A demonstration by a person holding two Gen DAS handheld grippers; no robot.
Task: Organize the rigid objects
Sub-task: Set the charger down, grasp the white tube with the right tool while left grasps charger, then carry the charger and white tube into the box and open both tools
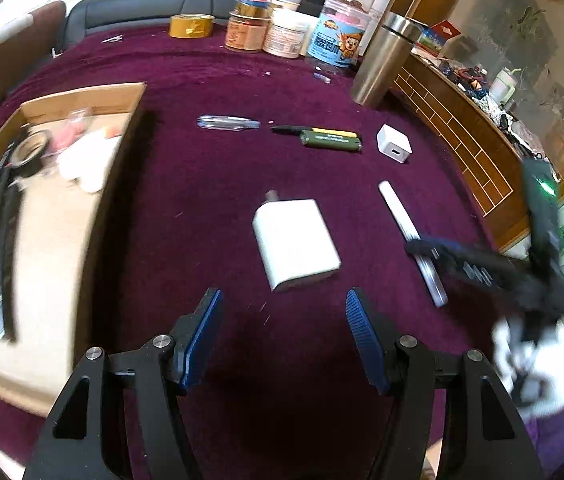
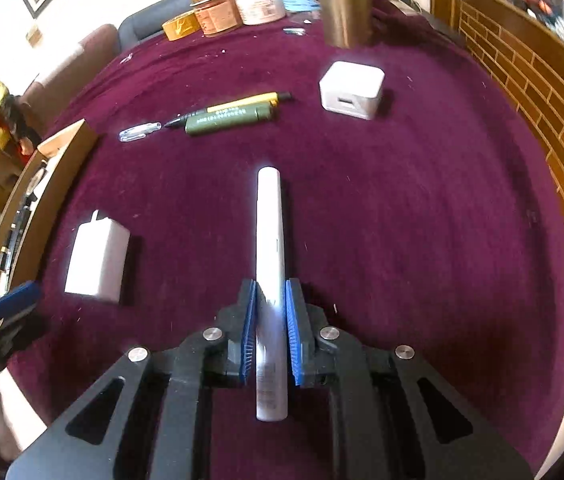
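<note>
Purple cloth covers the bench [image 1: 209, 184]. On it lies a white tube [image 2: 269, 240], and the right tongs [image 2: 269, 308] hold it by its near half, blue pads tight on both sides. Its far end pokes out ahead of the tongs. The left tongs [image 1: 282, 328] stand wide with nothing between them. A white charger [image 1: 296, 244] lies just ahead of them. A box [image 1: 61, 216] sits to the left, with a few things in it.
</note>
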